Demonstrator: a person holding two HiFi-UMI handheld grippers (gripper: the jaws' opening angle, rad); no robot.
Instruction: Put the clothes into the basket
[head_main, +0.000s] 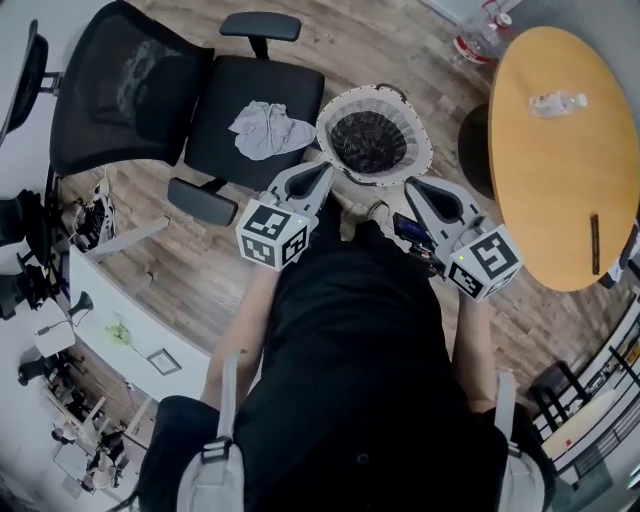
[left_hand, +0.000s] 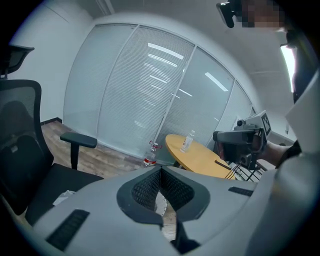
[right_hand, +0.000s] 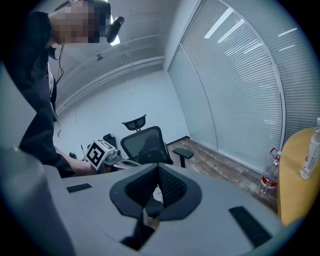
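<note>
A crumpled grey garment (head_main: 268, 130) lies on the seat of a black office chair (head_main: 255, 110). Just right of it on the floor stands a round white basket (head_main: 350, 100) with a dark inside. My left gripper (head_main: 322, 168) points at the gap between seat and basket, jaws shut and empty. My right gripper (head_main: 410, 183) hovers at the basket's near right rim, also shut with nothing in it. In the left gripper view the closed left gripper (left_hand: 161, 171) faces the table, and a scrap of the garment (left_hand: 62, 197) shows on the seat. The right gripper (right_hand: 157, 168) looks toward the chair (right_hand: 145, 145).
An oval wooden table (head_main: 560, 170) stands at the right, with a plastic bottle (head_main: 557, 102) and a dark pen (head_main: 594, 243) on it. Another bottle (head_main: 480, 35) stands on the floor behind the table. A white desk (head_main: 120, 330) with clutter runs along the left.
</note>
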